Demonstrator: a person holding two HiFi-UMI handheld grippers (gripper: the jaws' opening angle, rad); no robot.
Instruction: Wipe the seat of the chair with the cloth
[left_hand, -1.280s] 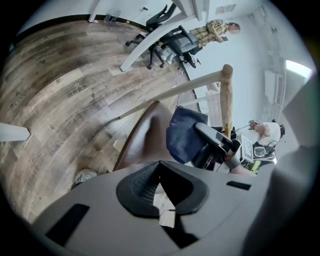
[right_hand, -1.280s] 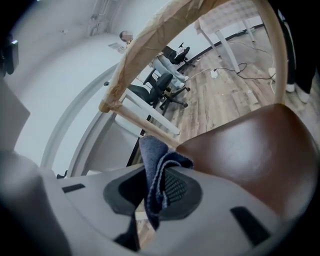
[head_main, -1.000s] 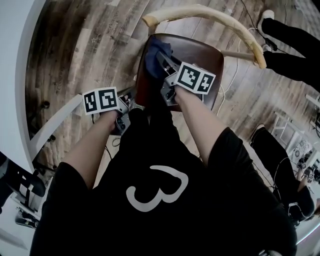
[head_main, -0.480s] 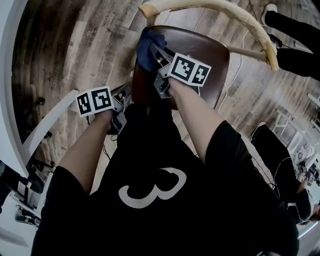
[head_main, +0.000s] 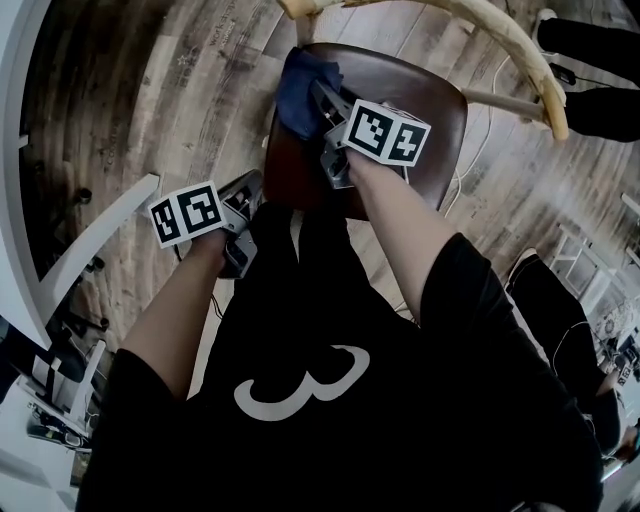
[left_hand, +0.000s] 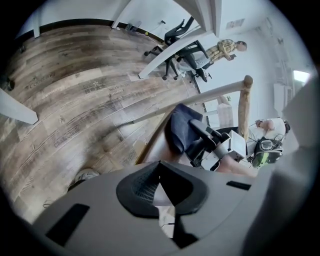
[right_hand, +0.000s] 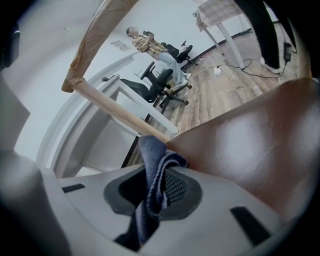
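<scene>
Slid to the seat's (head_main: 425, 110) back-left corner, right gripper (head_main: 319, 95) clamps the cloth (head_main: 294, 92); left gripper (head_main: 251, 190) closed, empty.

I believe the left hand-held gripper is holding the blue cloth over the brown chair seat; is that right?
Not quite: it is the right hand-held gripper that holds the blue cloth over the brown chair seat, as the right gripper view shows. The left hand-held gripper is shut on nothing.
</scene>
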